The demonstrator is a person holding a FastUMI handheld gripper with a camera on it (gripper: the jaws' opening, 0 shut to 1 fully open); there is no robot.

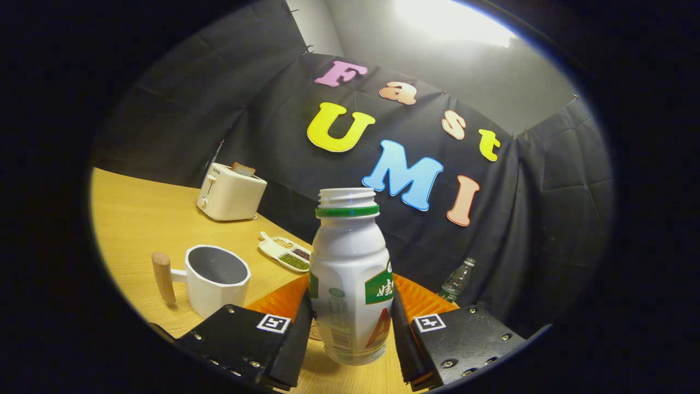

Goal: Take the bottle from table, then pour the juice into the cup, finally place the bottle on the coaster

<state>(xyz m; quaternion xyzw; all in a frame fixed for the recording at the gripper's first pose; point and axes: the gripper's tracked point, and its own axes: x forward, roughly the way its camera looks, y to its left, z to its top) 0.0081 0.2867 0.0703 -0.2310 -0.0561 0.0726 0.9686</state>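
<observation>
Cup (217, 278) sits left of my claw (350, 328), mouth up, ready for the pour. Bottle (350, 284) stands upright between my fingers, both pressing its sides (cap off). Coaster (421, 298) lies just behind it, the drop spot.

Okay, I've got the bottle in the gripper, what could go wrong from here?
1. The bottle has no cap on, so tilting it before reaching the cup could spill juice on the table.
2. The gripper holds the bottle low on its body; it may slip or swing when tipped.
3. The cup's wooden handle sticks out and could be knocked.
</observation>
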